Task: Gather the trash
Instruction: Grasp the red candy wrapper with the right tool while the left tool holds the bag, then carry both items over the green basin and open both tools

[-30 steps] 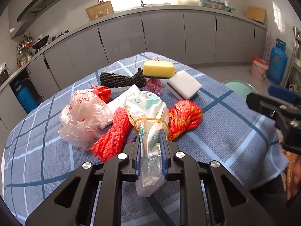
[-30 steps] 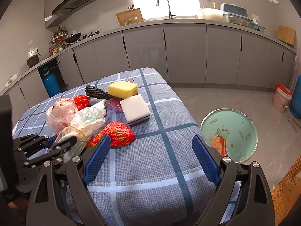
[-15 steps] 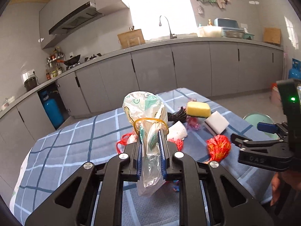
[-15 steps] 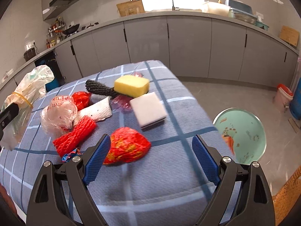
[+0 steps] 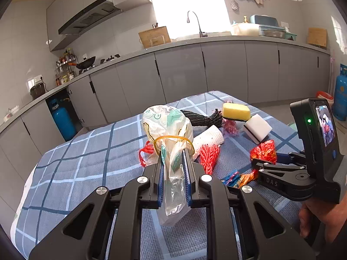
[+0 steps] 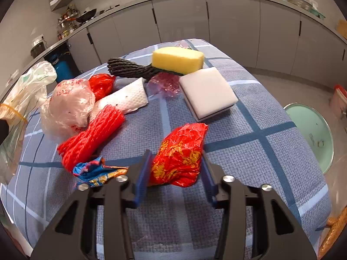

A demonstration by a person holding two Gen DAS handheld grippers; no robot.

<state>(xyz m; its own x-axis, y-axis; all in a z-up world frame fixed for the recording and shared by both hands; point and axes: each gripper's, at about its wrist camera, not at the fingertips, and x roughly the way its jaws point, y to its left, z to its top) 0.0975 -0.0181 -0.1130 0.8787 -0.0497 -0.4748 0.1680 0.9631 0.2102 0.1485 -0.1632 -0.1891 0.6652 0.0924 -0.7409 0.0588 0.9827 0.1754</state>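
Note:
My left gripper (image 5: 172,158) is shut on a clear plastic bag (image 5: 167,127) tied with a yellow rubber band, held above the checked blue tablecloth (image 5: 86,151). The bag also shows at the left edge of the right wrist view (image 6: 26,86). My right gripper (image 6: 176,166) is open, its jaws on either side of a crumpled red and gold wrapper (image 6: 180,149) lying on the cloth; they do not look closed on it. The right gripper also shows in the left wrist view (image 5: 282,173).
On the table lie a red mesh net (image 6: 93,132), a pink plastic bag (image 6: 67,106), a white paper towel (image 6: 125,97), a black net (image 6: 128,69), a yellow sponge (image 6: 177,59), a white sponge (image 6: 206,93) and a blue-orange wrapper (image 6: 97,173). A green round bin (image 6: 312,130) stands on the floor at right.
My right gripper moved forward and down over the table and narrowed around the red and gold wrapper. My left gripper lifted the clear bag off the pile and holds it raised.

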